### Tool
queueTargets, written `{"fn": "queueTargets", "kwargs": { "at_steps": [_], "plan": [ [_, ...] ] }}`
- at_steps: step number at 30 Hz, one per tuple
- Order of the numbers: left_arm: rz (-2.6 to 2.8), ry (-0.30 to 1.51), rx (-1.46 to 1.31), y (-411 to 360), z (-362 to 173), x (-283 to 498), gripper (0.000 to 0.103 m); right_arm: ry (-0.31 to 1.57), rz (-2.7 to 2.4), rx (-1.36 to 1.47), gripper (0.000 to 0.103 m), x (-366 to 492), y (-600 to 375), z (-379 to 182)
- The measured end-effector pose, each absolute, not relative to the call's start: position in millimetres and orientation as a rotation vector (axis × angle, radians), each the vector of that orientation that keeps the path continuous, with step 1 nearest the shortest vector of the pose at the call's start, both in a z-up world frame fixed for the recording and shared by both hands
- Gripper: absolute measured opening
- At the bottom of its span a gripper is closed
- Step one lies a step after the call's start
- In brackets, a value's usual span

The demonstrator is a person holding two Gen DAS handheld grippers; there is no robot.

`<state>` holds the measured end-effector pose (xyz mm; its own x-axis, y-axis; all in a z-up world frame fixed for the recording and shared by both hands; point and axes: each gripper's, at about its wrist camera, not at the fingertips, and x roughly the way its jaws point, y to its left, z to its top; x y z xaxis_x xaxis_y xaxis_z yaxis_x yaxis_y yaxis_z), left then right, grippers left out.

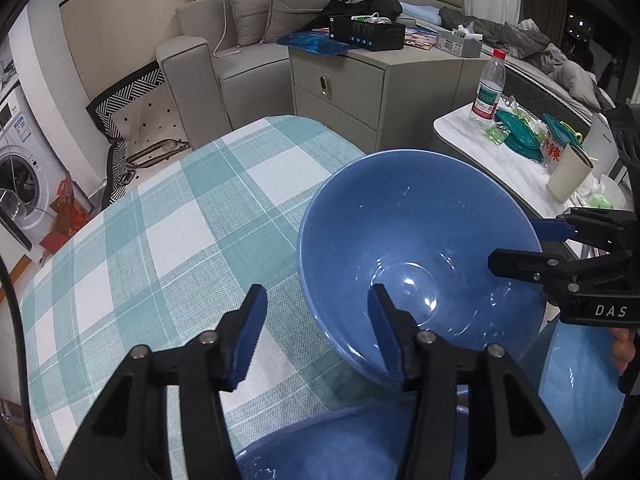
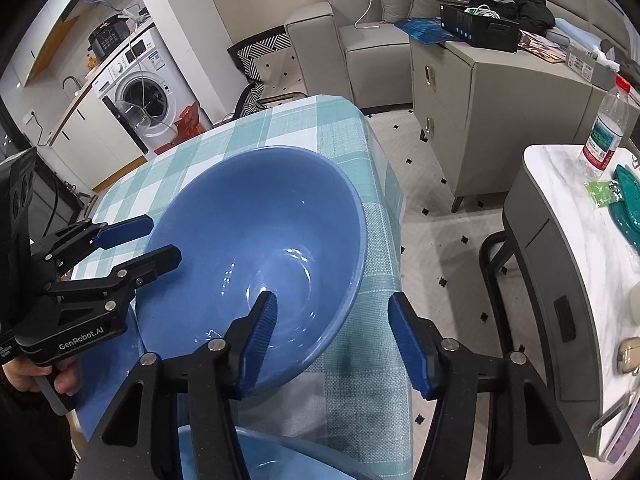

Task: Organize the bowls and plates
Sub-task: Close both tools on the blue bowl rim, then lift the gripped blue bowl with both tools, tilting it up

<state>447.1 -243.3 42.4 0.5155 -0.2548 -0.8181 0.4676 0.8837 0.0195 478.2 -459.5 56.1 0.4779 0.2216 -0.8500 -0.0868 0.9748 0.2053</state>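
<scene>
In the left wrist view you had three blue dishes on the checked tablecloth (image 1: 168, 216): one large blue bowl (image 1: 420, 256) tilted, and, below it, a second bowl (image 1: 340, 444) at the bottom edge and a third dish (image 1: 580, 392) at its right. Your left gripper (image 1: 316, 336) straddled the large bowl's near rim, one finger inside, one outside, with a gap showing, not yet clamped. Your right gripper (image 1: 516, 246) straddled the rim's far right side. In the right wrist view you had two blue dishes: the same large bowl (image 2: 256, 248) and one under it (image 2: 256, 456). Your right gripper (image 2: 336, 344) bracketed its right rim with a gap, unclenched; your left gripper (image 2: 160, 240) sat across the bowl's left rim.
</scene>
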Motion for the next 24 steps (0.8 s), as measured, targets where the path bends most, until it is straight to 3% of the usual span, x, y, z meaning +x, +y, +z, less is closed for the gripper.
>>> {"fn": "queueTargets", "kwargs": {
  "at_steps": [7,13,24],
  "plan": [
    [-0.461,0.932,0.253,-246.5,41.5,444.7,0.028,1.062,0.191,0.133,0.046,478.0,-458.2,52.9],
    [-0.464,0.938,0.251,-245.5,40.0,445.5,0.021,1.071,0.19,0.122,0.039,478.3,-455.7,51.3],
    [-0.46,0.939,0.251,-245.1,38.4,446.2,0.018,1.068,0.194,0.109,0.03,478.5,-451.4,50.6]
  ]
}}
